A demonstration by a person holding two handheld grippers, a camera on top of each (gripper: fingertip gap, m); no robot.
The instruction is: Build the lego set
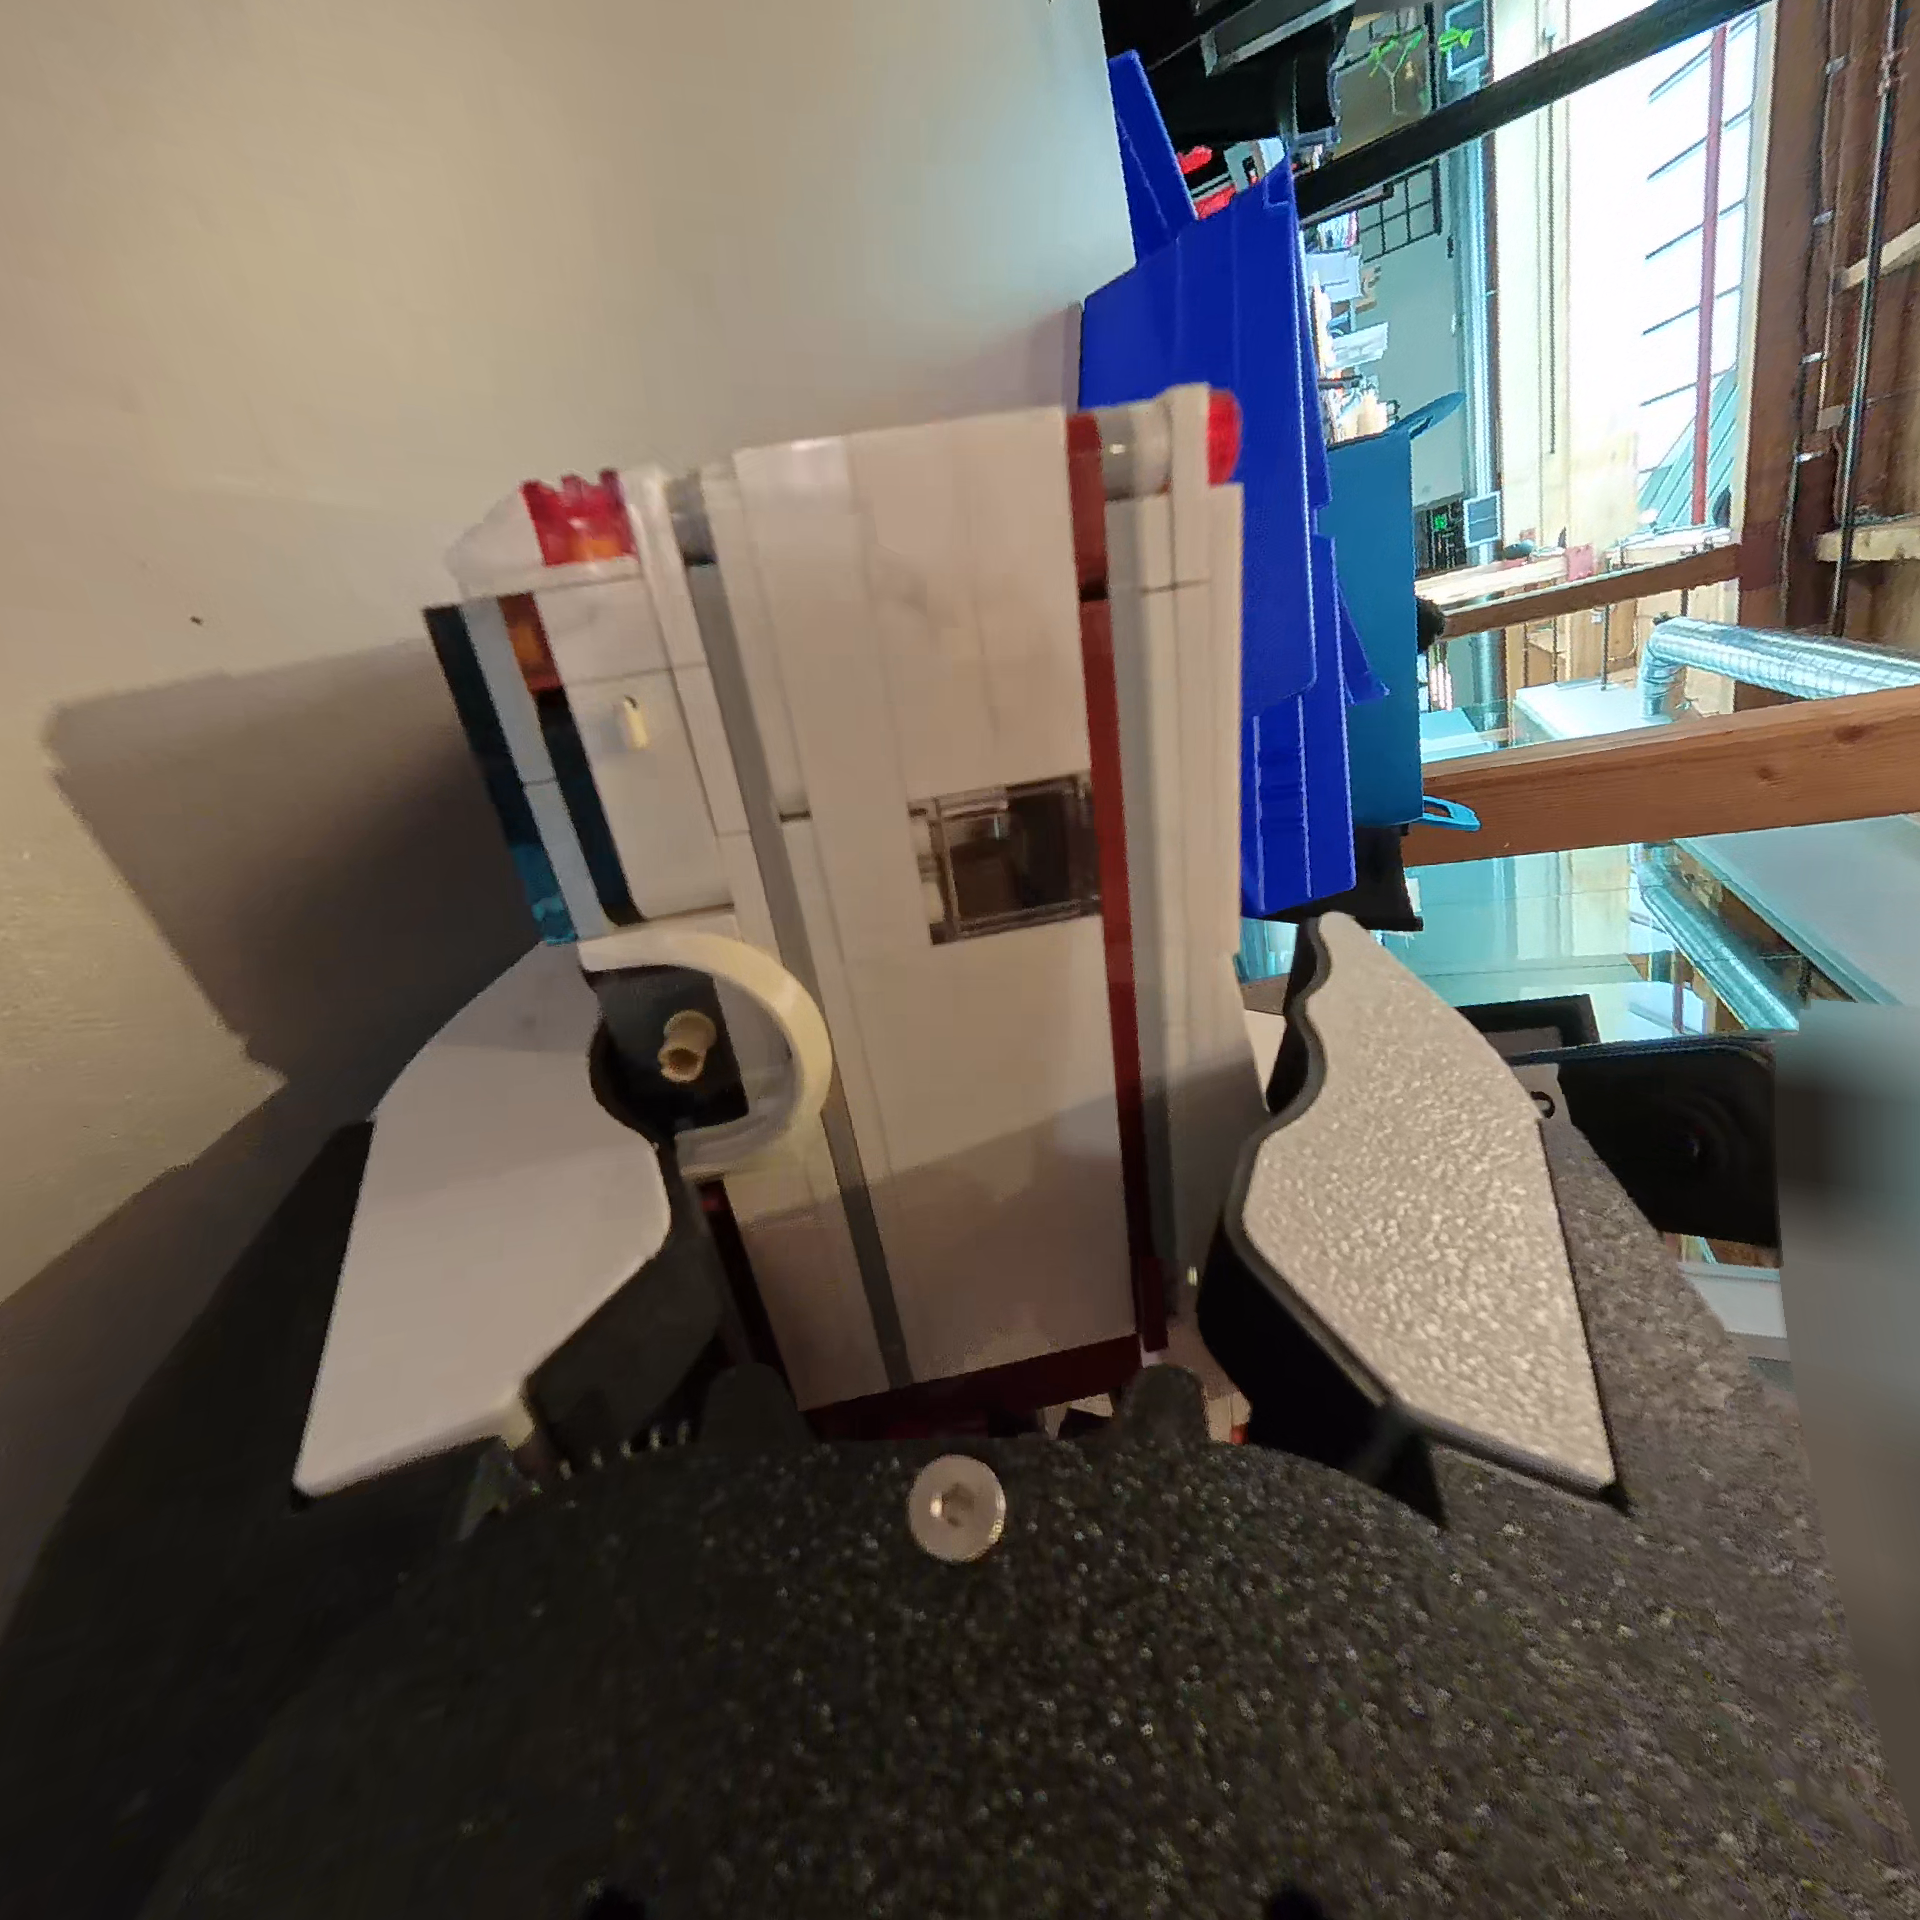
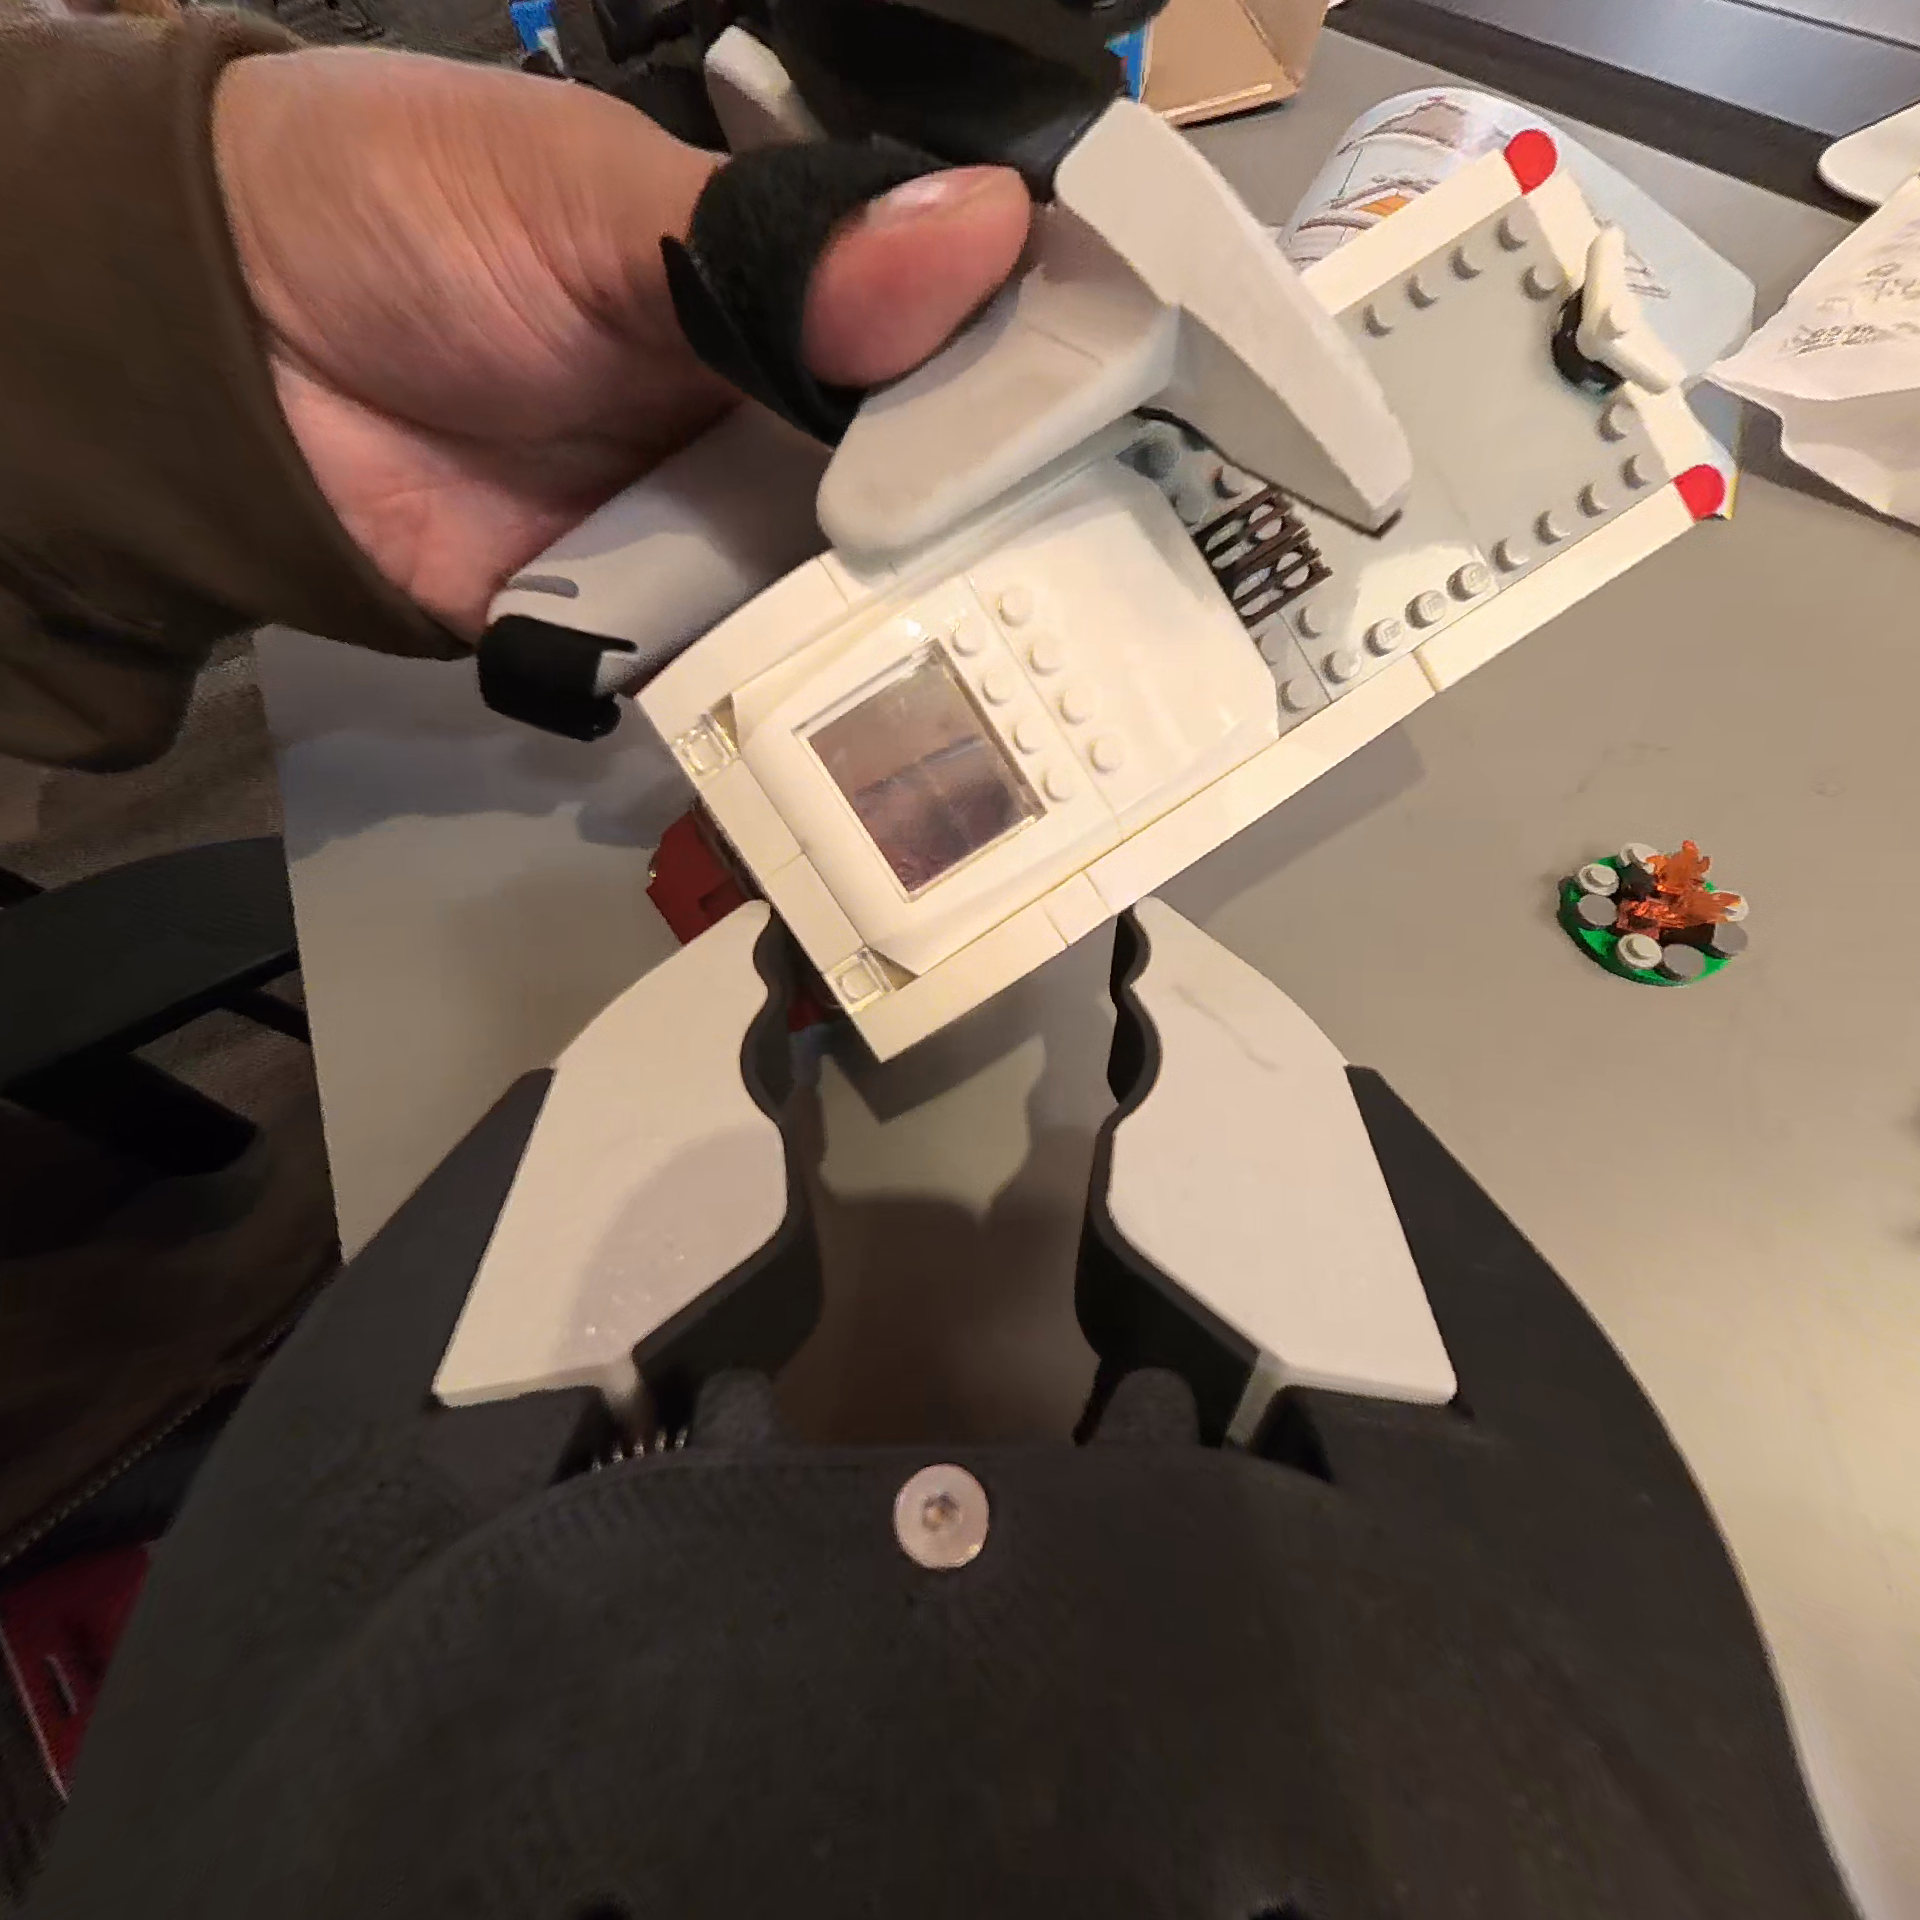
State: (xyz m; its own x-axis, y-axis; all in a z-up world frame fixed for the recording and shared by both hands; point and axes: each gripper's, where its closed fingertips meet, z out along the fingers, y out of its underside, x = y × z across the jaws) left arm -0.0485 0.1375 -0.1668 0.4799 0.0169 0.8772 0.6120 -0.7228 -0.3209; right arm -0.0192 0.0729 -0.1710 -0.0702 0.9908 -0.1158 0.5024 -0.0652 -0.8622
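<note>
Two grippers work one white toy-brick vehicle (image 2: 1049,717) with a clear roof window and dark red underside. The left gripper (image 1: 935,1039) clamps its body, fingers (image 1: 1392,1184) pressed on both flanks, held in the air above the grey table (image 2: 1558,727). The right gripper (image 2: 940,956) stands unclenched at the vehicle's front corner, which pokes between its fingertips (image 2: 1195,1039); whether they touch, I cannot tell. At three o'clock from it lies a small green round brick campfire (image 2: 1647,914); crumpled white paper (image 2: 1849,343) lies at one o'clock. Risk, as I judge it: squeezing that slanted corner could pop bricks loose or twist the vehicle out of the clamp.
</note>
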